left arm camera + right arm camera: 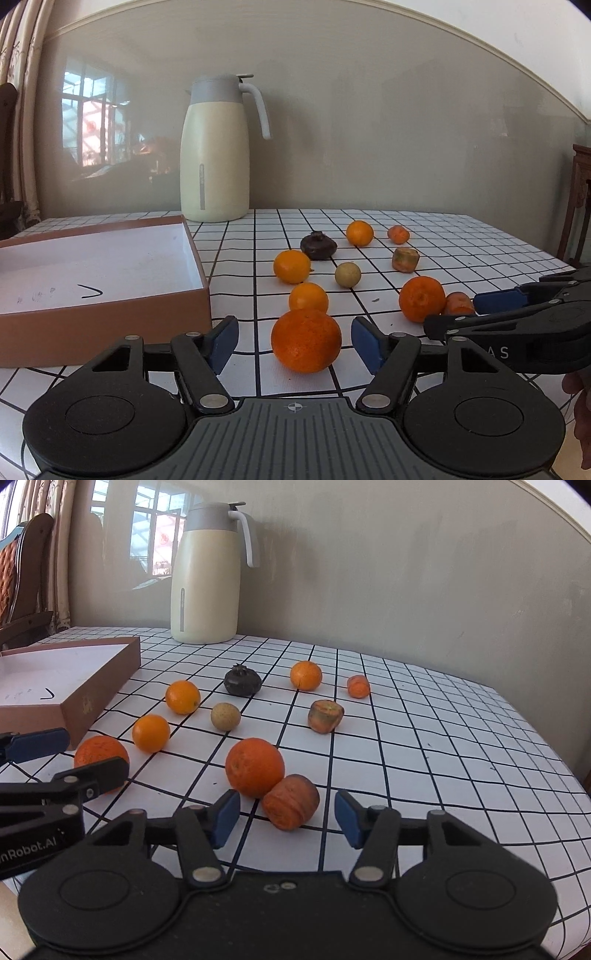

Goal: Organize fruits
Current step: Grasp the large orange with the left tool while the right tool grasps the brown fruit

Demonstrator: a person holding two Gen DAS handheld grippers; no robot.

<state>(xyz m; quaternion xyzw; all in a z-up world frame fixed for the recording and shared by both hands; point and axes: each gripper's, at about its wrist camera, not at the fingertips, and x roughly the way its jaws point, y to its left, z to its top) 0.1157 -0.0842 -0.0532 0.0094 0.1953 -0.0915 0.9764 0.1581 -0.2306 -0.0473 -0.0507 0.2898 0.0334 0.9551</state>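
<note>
Reaching low over the worktop (pixel 461 236), the left claw (pixel 294 341) stood open around a big orange (pixel 306 339); its blue pads did not touch the fruit, a gap showed on each side. The right claw (pixel 287 818) was open too, with a carrot piece (pixel 291 801) between its pads but not pressed by them. This carrot piece lay touching a second big orange (pixel 255 767), just behind it.

A little farther, two smaller oranges (pixel 308 298) (pixel 291 266) lay in a line toward the back, and a pale round fruit (pixel 347 274) sat beside them. To the right of it was another stub of carrot (pixel 405 259). Behind these lay a dark brown fruit (pixel 318 245), one more small orange (pixel 359 233) and a small carrot bit (pixel 398 234).

On the left, a shallow brown box (pixel 110 317) with white inside stood with no fruit in it. At the far edge, near the wall, a cream jug (pixel 214 155) with grey lid stood upright.
</note>
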